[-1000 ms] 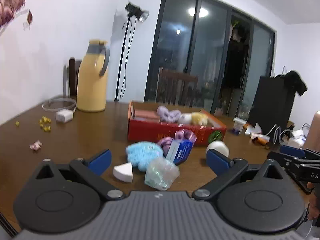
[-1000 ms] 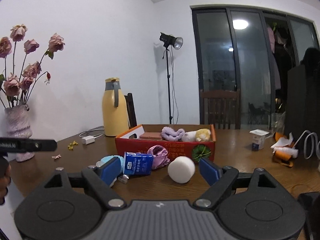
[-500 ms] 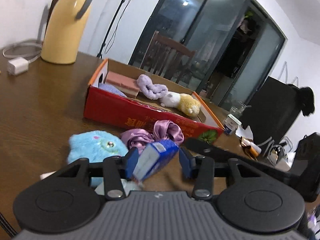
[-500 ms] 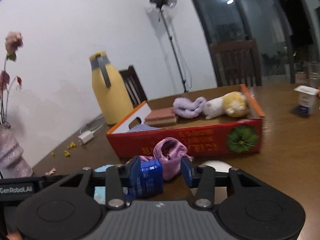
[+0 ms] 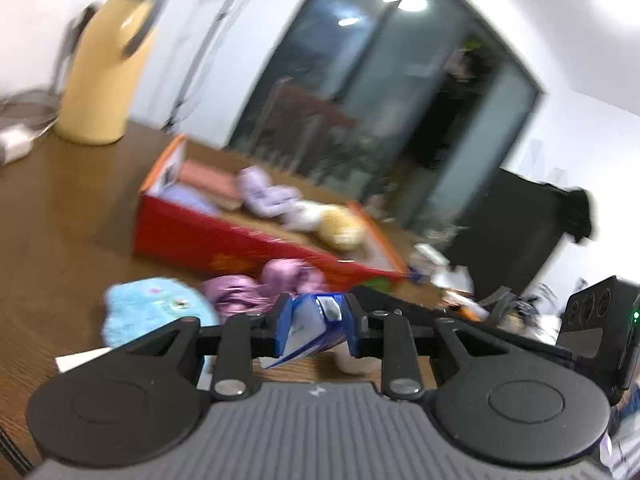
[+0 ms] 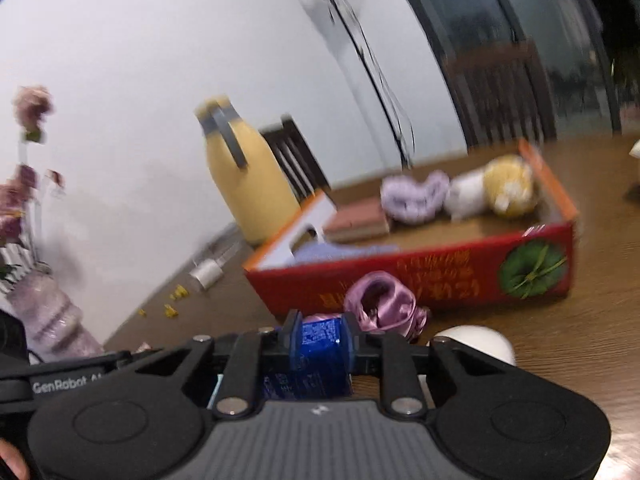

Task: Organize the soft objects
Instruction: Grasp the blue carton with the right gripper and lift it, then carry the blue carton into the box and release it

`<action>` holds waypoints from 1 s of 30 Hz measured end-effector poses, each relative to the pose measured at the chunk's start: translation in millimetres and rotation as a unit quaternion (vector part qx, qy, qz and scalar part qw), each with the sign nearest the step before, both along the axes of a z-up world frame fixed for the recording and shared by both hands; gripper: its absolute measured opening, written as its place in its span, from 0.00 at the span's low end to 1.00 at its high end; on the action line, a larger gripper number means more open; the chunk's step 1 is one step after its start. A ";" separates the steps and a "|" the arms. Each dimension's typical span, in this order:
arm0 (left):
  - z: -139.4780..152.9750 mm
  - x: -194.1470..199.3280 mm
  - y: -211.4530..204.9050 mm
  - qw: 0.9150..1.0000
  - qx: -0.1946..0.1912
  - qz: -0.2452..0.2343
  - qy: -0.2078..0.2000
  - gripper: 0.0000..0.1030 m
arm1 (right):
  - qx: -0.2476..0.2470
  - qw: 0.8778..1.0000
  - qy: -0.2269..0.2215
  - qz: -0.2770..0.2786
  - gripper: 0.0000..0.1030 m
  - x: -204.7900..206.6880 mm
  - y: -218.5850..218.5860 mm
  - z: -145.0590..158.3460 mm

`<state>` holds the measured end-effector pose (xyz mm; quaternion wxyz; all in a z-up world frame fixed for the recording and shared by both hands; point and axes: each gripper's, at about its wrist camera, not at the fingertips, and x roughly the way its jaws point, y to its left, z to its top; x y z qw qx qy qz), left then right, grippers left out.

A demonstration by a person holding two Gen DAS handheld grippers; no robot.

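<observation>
A small blue-and-white soft tissue packet (image 5: 314, 326) sits between the blue pads of both tools at once, low over the brown wooden tabletop (image 5: 60, 216) and just in front of the red cardboard box (image 5: 224, 240). The left tool (image 5: 316, 326) is closing on one end, its pads already against the packet's sides; the right tool (image 6: 320, 338) is closing on the other end, where the blue wrapper fills the gap between its pads. Whether the packet has left the tabletop cannot be told through the blur.

Inside the box, already sorted: a lilac fabric scrunchie (image 6: 414, 196), a white-and-yellow plush toy (image 6: 494, 192), a flat pink sponge block (image 6: 356, 222) and a pale lilac folded cloth (image 6: 340, 252).

Outside it, waiting on the tabletop: a shiny pink satin scrunchie (image 6: 380, 308) touching the box's front wall, a fluffy sky-blue plush (image 5: 154, 308) just beside it, and a white round sponge puff (image 6: 476, 342) near the right tool. A white wedge, partly hidden under the left tool, looks like another loose sponge.

By this count, the sorting stands roughly half done; the packet is the item in hand, and at least three soft pieces remain.

Further back stand a yellow thermos jug (image 5: 106, 64) and a white charger plug (image 5: 14, 142), which take no part.
</observation>
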<state>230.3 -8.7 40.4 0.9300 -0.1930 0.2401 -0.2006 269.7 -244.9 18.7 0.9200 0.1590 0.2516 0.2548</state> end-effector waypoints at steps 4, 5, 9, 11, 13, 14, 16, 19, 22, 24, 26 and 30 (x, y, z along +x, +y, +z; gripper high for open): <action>-14.2 -30.7 -16.0 0.999 0.017 -0.043 -0.005 0.28 | -0.025 1.000 -0.004 -0.018 0.20 -52.6 -13.8 -8.5; -22.3 -35.4 -20.6 0.998 0.019 -0.054 -0.001 0.28 | -0.038 0.999 -0.002 -0.024 0.20 -63.0 -15.0 -15.6; -45.2 -58.0 -36.0 0.996 0.050 -0.076 0.005 0.28 | -0.052 0.998 0.014 -0.038 0.20 -95.9 -24.1 -37.8; -53.1 -68.7 -37.4 0.994 0.065 -0.090 0.012 0.28 | -0.067 0.997 0.021 -0.025 0.22 -112.6 -22.7 -42.0; -63.2 -85.3 -25.7 0.992 0.056 -0.110 0.032 0.34 | -0.072 0.997 0.032 0.000 0.24 -130.4 -21.9 -46.3; -68.3 -92.2 -18.8 0.992 0.049 -0.110 0.042 0.38 | -0.071 0.997 0.034 0.007 0.24 -138.7 -23.3 -48.2; -74.8 -102.6 -7.5 0.993 0.044 -0.095 0.048 0.42 | -0.062 0.998 0.032 0.004 0.25 -151.5 -29.1 -51.5; -72.6 -102.7 4.4 0.996 0.015 -0.070 0.055 0.42 | -0.028 0.999 0.026 -0.016 0.28 -152.8 -40.7 -48.6; -69.0 -89.9 3.9 0.996 -0.001 -0.065 0.063 0.42 | -0.023 0.999 0.021 -0.024 0.28 -140.1 -36.3 -44.7; -66.9 -82.4 -2.1 0.996 0.003 -0.065 0.063 0.42 | -0.026 0.999 0.022 -0.029 0.28 -129.9 -31.5 -44.9; -67.8 -75.2 -6.3 0.995 0.004 -0.064 0.072 0.42 | -0.022 0.999 0.026 -0.030 0.28 -123.5 -28.5 -47.9; -75.7 -63.4 -14.3 0.993 0.014 -0.070 0.090 0.37 | -0.022 0.998 0.051 -0.034 0.28 -108.9 -23.8 -59.7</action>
